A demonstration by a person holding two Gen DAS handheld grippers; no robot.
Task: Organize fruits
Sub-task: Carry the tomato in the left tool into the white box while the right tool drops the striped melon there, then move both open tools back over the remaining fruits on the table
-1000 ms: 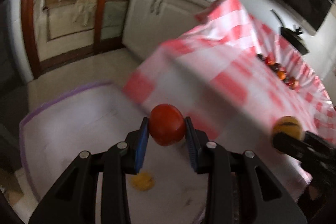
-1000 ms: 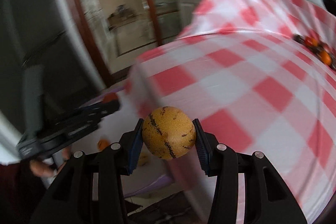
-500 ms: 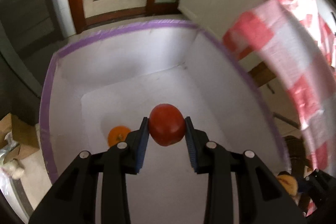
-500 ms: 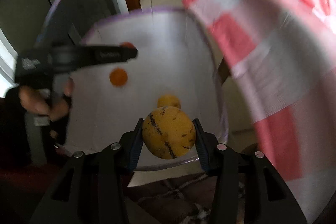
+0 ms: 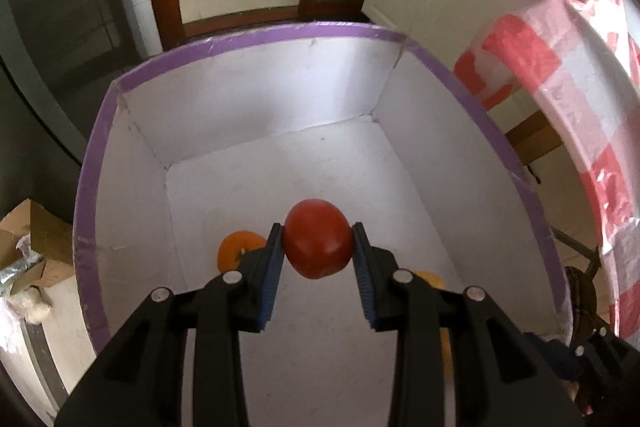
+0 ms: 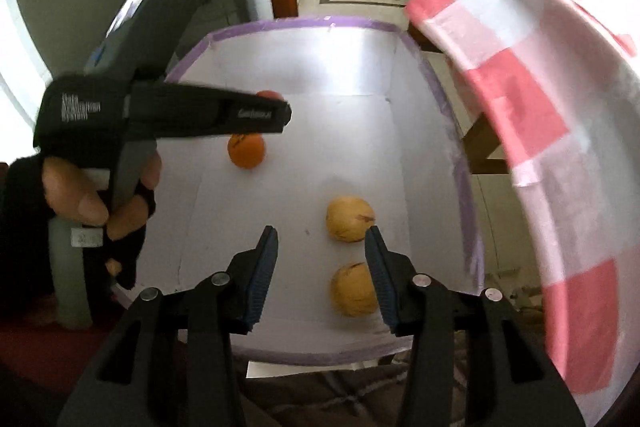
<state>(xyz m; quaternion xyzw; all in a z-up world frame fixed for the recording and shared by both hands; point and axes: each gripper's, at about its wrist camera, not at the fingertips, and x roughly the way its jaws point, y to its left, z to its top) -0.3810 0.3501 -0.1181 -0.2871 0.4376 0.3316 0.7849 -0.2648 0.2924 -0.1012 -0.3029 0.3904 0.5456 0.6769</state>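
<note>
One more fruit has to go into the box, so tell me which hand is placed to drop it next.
Left. The left tool grips a red fruit right above the white box. The right tool is open and empty over the box, with two yellow fruits already lying below it.

The left black two-finger gripper [image 5: 318, 255], at lower centre of its own view, clamps a round red tomato [image 5: 317, 243]. The right black two-finger gripper [image 6: 321, 259], lower centre, stands parted, empty. A gloved hand [image 6: 90, 203] grips the left handle, mid-left.
</note>
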